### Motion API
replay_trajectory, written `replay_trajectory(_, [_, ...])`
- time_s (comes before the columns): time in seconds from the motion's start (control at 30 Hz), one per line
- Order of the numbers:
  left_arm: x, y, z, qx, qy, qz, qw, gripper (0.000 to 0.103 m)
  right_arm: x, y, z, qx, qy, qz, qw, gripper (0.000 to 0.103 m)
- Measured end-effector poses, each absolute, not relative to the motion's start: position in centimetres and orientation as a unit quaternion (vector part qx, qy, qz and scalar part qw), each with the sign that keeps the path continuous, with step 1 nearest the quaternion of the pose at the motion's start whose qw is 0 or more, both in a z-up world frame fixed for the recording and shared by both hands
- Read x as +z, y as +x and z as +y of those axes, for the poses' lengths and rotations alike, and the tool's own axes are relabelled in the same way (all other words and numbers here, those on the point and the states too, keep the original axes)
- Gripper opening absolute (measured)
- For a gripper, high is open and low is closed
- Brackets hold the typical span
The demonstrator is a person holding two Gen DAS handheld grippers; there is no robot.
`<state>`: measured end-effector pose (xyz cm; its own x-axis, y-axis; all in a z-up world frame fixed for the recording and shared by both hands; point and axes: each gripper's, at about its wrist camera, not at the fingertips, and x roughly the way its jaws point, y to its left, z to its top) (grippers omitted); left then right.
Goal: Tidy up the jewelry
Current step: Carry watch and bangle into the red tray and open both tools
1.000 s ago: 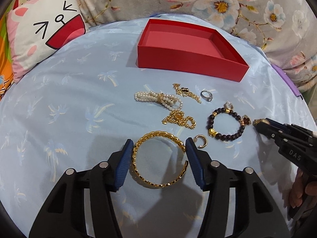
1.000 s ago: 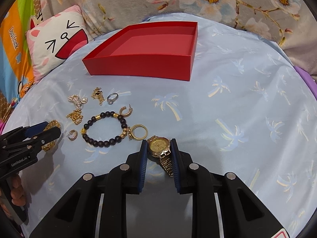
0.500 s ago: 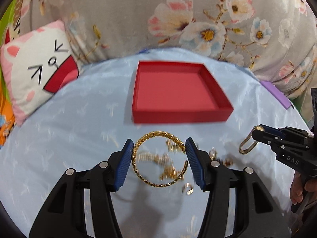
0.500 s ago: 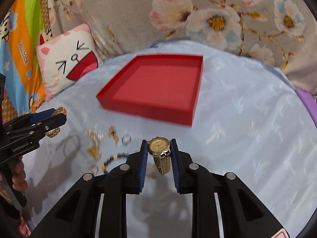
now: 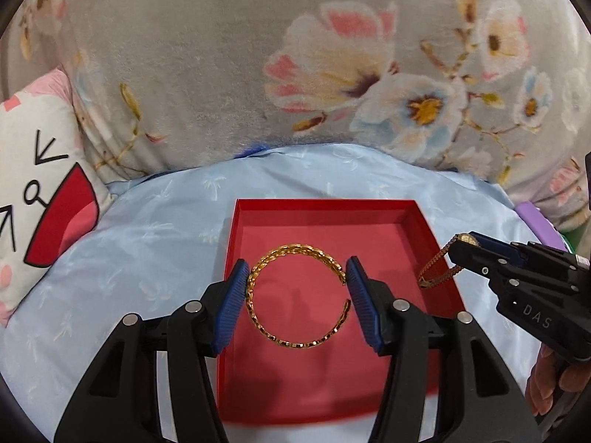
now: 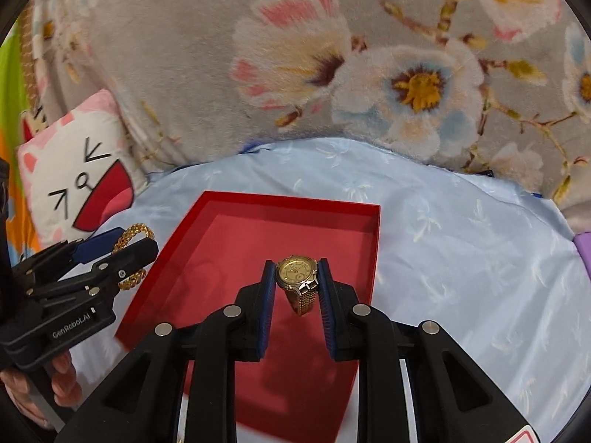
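Note:
My left gripper (image 5: 297,280) is shut on a gold open bangle (image 5: 295,297) and holds it above the inside of the red box (image 5: 321,214). My right gripper (image 6: 295,284) is shut on a gold watch (image 6: 297,277), its band hanging down, above the red box (image 6: 288,206). In the left wrist view the right gripper (image 5: 461,247) comes in from the right with the watch band (image 5: 437,271) over the box's right wall. In the right wrist view the left gripper (image 6: 125,249) sits at the left with the bangle (image 6: 133,234). The other jewelry is out of view.
The box rests on a light blue cloth (image 5: 155,240). A cat-face cushion (image 5: 37,192) lies at the left and a grey floral blanket (image 5: 295,74) rises behind. A purple object (image 5: 535,221) sits at the right edge.
Both grippers have lifted their pieces off the cloth and moved forward over the red box. The loose jewelry has dropped out of view.

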<state>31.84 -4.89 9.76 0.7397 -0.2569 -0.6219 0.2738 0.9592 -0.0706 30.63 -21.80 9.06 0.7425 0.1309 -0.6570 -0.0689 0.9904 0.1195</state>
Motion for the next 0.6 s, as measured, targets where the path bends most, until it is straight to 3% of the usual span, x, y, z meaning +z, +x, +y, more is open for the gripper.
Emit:
replay_trajectory(0.2, [6.9,37.5,-5.8,-0.128,0.011,0.364,0.922,0.053,6.3,36.1,-22.1,0.034,0.04,0.39,0.919,0.021])
replay_trajectory(0.53, [4.4,40.6,-6.5,-0.11,0.014,0.399,0.91,0.053,3.6,39.7,-22.8,0.003,0.024,0.427,0.904,0.023])
replay_trajectory(0.6, [4.4,40.6,-6.5,-0.106,0.013,0.397,0.912,0.061,3.9,39.6,-23.1,0.005,0.031,0.422,0.906,0.028])
